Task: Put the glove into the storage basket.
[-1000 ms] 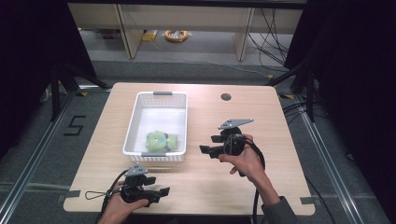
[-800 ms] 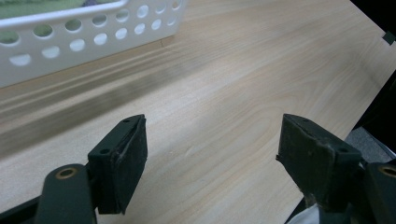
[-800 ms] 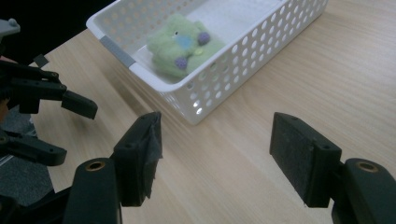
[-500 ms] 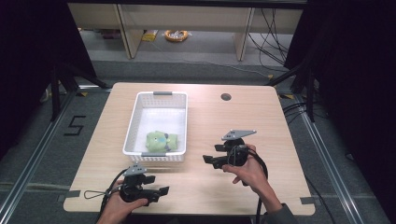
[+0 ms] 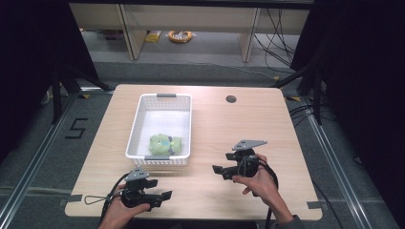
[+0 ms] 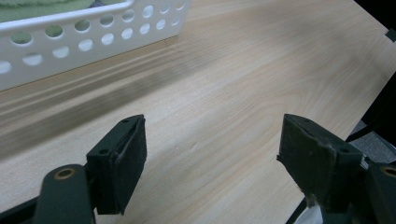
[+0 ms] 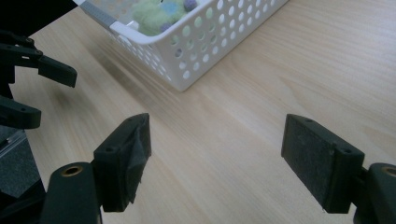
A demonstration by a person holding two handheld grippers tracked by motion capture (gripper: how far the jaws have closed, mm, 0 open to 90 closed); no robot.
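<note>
A white perforated basket [image 5: 165, 112] stands on the left half of the wooden table [image 5: 248, 124]. A green plush toy [image 5: 165, 144] lies at its near end. My left gripper [image 5: 161, 189] rests near the front edge just before the basket, jaws open over bare wood [image 6: 212, 135]. My right gripper [image 5: 223, 163] hovers low, right of the basket's near corner, and points left. Its jaws have just been opening and stand wide, with nothing between them [image 7: 215, 126]. Ahead of them are the basket [image 7: 210, 46], the toy [image 7: 156, 11] and the left gripper [image 7: 39, 93].
A small round hole [image 5: 231, 99] sits in the tabletop at the far right. The right half of the table is bare wood. Black cables trail from both grippers off the front edge. Shelving legs and a yellow coil [image 5: 180, 35] lie on the floor beyond.
My right gripper has dropped lower and come nearer the front edge, away from the basket's side. The left gripper and the toy have stayed put.
</note>
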